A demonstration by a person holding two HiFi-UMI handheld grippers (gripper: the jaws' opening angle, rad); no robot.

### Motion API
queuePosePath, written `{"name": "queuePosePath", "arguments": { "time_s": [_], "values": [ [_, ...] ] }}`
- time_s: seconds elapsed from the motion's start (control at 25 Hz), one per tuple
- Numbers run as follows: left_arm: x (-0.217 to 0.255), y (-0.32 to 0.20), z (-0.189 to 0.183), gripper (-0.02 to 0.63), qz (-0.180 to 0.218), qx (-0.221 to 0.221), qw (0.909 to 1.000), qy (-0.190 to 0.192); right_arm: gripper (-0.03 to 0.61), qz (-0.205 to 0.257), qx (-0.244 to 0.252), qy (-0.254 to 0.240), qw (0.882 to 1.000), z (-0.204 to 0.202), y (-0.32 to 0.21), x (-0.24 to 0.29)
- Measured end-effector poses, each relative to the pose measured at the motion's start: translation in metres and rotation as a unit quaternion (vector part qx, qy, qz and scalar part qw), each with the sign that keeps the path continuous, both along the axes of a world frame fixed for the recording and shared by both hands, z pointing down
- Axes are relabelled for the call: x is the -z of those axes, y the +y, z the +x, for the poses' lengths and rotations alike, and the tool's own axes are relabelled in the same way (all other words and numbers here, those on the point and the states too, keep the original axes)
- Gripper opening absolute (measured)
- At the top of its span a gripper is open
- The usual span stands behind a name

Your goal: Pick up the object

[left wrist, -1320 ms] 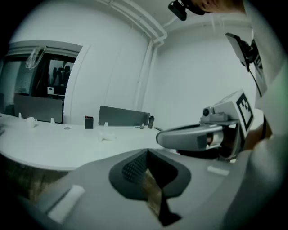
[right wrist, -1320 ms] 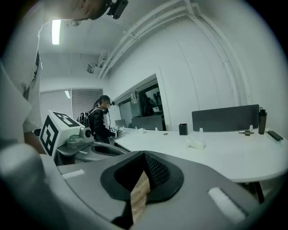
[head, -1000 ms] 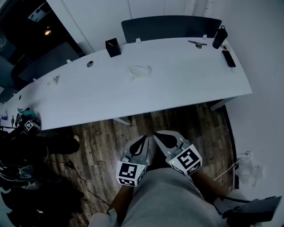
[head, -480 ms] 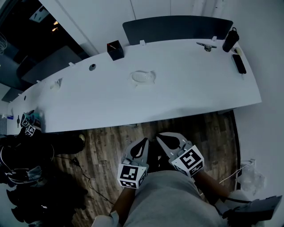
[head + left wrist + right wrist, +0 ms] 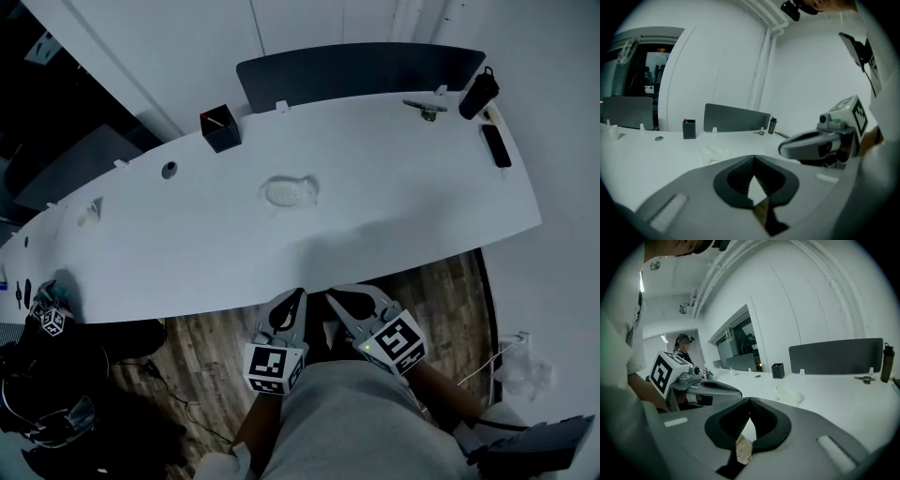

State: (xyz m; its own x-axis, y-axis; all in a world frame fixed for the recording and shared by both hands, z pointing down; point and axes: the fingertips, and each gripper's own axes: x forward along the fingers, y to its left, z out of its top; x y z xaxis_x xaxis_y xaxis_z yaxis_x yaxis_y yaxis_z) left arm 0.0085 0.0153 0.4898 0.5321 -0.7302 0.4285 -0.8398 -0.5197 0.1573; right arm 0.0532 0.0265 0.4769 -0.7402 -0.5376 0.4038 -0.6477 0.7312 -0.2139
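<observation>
A small clear plastic object [image 5: 291, 192] lies near the middle of the long white curved table [image 5: 394, 216]. It also shows as a pale lump [image 5: 715, 151] in the left gripper view and as the same lump [image 5: 790, 393] in the right gripper view. My left gripper [image 5: 296, 296] and right gripper [image 5: 331, 298] hang side by side over the wood floor, just short of the table's near edge and well short of the object. Both have their jaws shut with nothing between them. The left gripper view shows the right gripper [image 5: 820, 145] alongside.
On the table's far side stand a black pen holder [image 5: 221, 129], a dark divider panel [image 5: 361, 67], a black bottle [image 5: 478, 94], a small metal item [image 5: 425, 109] and a flat black device [image 5: 496, 145]. Another marker cube [image 5: 52, 319] sits at far left. A person [image 5: 684, 345] stands beyond the table.
The table's near edge has come closer to both grippers and the whole view has shifted. Both grippers stay shut and side by side.
</observation>
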Motion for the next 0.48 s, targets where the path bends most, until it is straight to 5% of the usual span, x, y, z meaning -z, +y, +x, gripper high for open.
{"name": "queuePosePath", "arguments": {
  "time_s": [0.48],
  "values": [
    [-0.009,-0.105,-0.061,0.002,-0.012,-0.054,0.9983,-0.020,0.002,-0.026,-0.054,0.071,0.996,-0.041,-0.113,-0.011]
  ]
}}
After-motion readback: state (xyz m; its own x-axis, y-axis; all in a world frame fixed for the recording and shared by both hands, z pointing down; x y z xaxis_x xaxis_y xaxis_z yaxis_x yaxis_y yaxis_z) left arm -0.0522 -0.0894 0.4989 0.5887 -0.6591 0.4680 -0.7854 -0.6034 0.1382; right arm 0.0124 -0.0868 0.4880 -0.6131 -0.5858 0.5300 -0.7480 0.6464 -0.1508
